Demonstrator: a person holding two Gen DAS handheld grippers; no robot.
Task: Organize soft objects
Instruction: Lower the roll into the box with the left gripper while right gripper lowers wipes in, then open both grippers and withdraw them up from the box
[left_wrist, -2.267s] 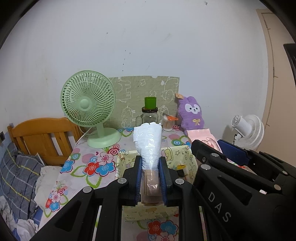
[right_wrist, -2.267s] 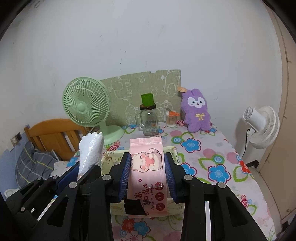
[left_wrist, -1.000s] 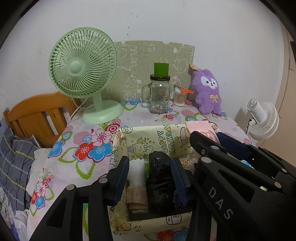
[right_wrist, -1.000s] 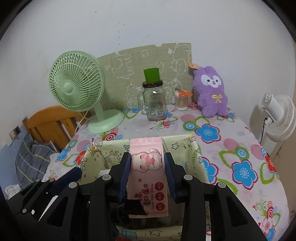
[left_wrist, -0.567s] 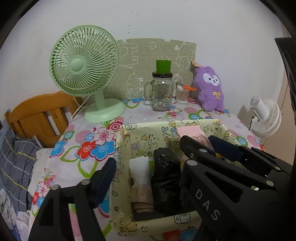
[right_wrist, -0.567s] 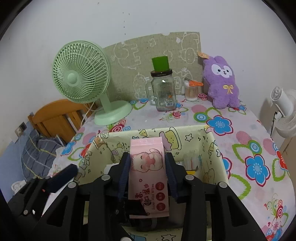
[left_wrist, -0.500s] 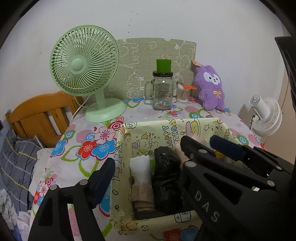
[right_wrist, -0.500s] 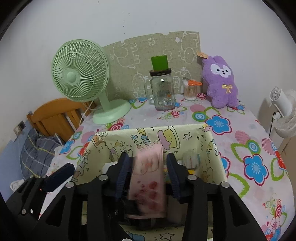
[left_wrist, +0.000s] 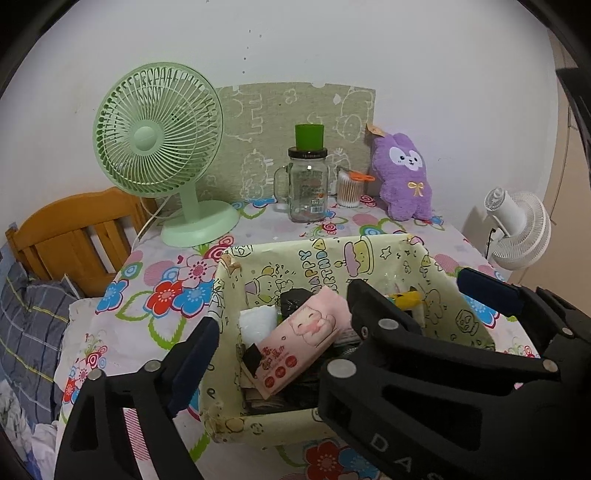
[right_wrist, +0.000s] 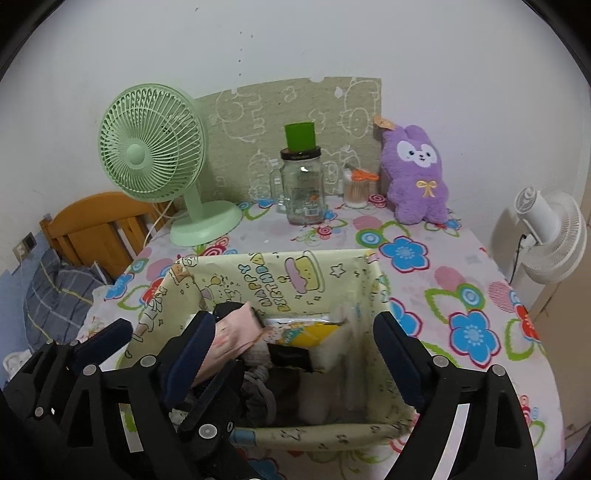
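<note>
Pink and printed with a cartoon pig face, the wet wipes pack (left_wrist: 301, 343) lies loose inside the yellow fabric bin (left_wrist: 373, 254) on the flowered tablecloth (right_wrist: 469, 295). Its long axis runs on a slant: in the left wrist view the end with red dots and Chinese characters, too small to read, points toward the bin's near left corner, while the plain end tips up toward the far right. The pack rests on top of other soft things — a white rolled bundle (left_wrist: 258, 325) just to its left and dark items beneath. A yellow and white packet (right_wrist: 310, 332) lies beside it, deeper in the bin.

Both grippers have just been opening. The right gripper (right_wrist: 291, 343) stands wide apart above the bin and grips nothing; the pack leans against the inner side of its left finger. The left gripper (left_wrist: 280, 314) is likewise spread wide, one finger outside the bin's left wall, holding nothing.

Printed on the bin's inner back wall, upside down, is "HAPPY BIRTHDAY" beside a drawn cake. The right gripper's body carries the letters "DAS" in the left wrist view.

Behind the bin stand a green desk fan (right_wrist: 155, 162), a glass mug jar (right_wrist: 301, 192) with a green cup on its lid, and a purple plush rabbit (right_wrist: 415, 173).
</note>
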